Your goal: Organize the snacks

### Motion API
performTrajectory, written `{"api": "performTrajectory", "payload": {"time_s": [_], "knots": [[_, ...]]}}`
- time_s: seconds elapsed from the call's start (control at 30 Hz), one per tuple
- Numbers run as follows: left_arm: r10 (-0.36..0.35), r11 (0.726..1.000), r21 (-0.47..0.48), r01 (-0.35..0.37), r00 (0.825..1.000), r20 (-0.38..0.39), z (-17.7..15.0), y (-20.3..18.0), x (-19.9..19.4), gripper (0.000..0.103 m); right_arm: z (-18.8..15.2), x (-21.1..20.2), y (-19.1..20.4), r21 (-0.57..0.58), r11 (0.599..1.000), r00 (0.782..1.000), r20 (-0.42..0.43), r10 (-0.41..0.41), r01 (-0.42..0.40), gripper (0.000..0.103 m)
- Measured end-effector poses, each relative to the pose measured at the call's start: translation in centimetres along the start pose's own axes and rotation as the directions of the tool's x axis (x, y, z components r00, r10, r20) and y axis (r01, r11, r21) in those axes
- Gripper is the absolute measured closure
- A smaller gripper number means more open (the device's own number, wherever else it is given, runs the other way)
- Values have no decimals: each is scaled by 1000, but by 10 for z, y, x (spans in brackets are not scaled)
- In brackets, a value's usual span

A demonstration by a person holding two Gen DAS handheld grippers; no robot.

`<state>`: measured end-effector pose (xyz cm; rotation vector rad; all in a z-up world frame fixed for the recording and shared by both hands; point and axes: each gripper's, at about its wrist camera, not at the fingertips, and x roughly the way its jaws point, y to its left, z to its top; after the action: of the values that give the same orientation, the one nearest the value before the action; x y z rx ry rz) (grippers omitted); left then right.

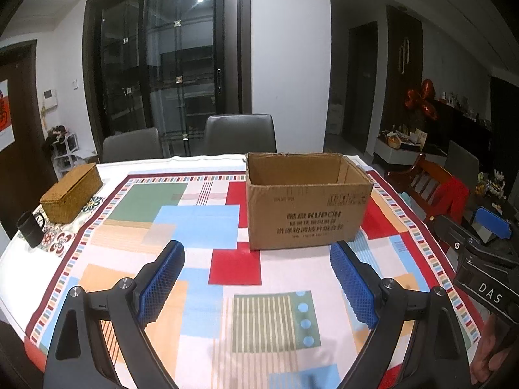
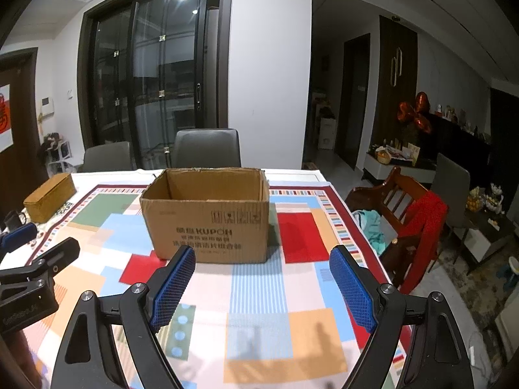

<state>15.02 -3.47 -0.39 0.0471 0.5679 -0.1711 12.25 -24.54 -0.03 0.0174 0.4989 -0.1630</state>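
Left gripper spread wide, nothing between pads. Right gripper likewise wide, unloaded. Cardboard box, top open, upright on patterned tablecloth at 12 o'clock. Wicker box at 10 o'clock.

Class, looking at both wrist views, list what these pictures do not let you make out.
- Cardboard box floor: both views, hidden by its front wall.
- Woven box contents: lid closed.
- Snacks: none visible in either view.
- Small print on the cardboard box: blurred.
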Motion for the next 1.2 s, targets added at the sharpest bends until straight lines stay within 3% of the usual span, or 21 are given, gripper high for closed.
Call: {"api": "performTrajectory", "payload": {"time_s": [0.77,1.2], "knots": [[7,1000,-17,-8,1000,-6,-53,-3,-55,8,-53,-58,-9,13,1000,1000,-15,-9,10,17],[18,1000,-14,-18,1000,19,-59,-6,-67,8,-60,-65,-15,27,999,1000,1,-18,18,17]]}}
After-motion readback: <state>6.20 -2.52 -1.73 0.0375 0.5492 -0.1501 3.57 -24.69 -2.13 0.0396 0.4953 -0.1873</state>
